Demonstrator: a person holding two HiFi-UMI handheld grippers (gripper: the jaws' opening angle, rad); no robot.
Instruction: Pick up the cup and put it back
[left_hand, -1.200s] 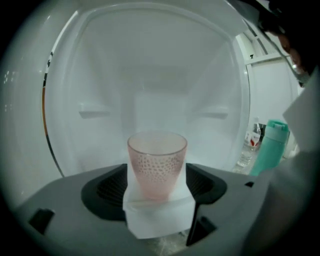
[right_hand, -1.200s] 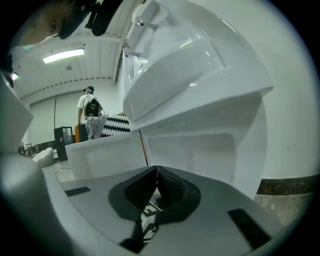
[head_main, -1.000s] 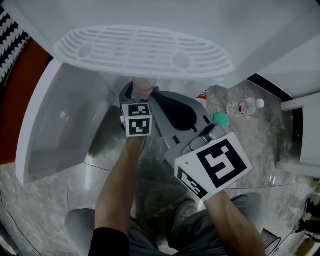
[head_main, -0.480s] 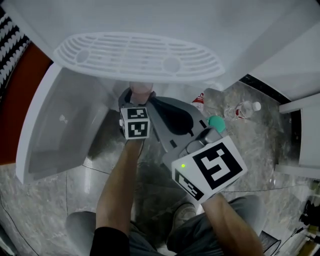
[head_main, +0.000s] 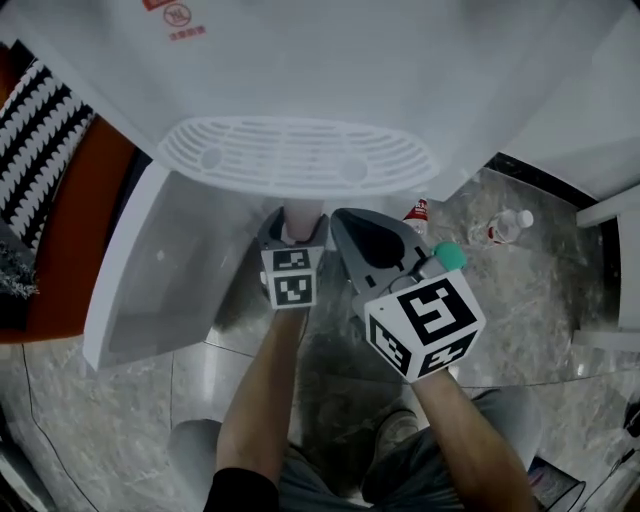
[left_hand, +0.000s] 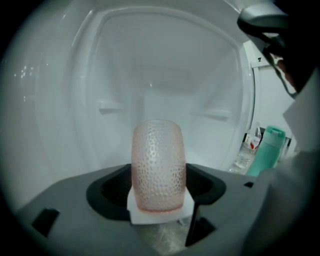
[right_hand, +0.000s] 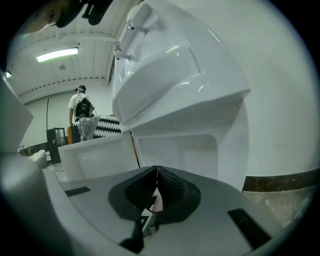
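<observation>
A pink dimpled cup (left_hand: 158, 165) stands upright between the jaws of my left gripper (left_hand: 159, 201), which is shut on its lower part. In the head view the cup (head_main: 301, 221) sits just below the white grille shelf (head_main: 300, 155) of a white machine, with the left gripper (head_main: 298, 232) around it. My right gripper (head_main: 350, 225) is close beside it on the right, jaws pressed together with nothing held. In the right gripper view its jaws (right_hand: 156, 181) meet in a thin line, facing the white machine (right_hand: 175, 65).
An open white door panel (head_main: 150, 270) hangs at the left. A green bottle (head_main: 447, 257) and a clear water bottle (head_main: 505, 226) stand on the marble floor at the right. A striped orange seat (head_main: 40, 130) is at far left. A person (right_hand: 82, 117) stands far off.
Both grippers have moved up toward the grille shelf and the right gripper has drawn closer to the left one. The cup stays held in the left gripper.
</observation>
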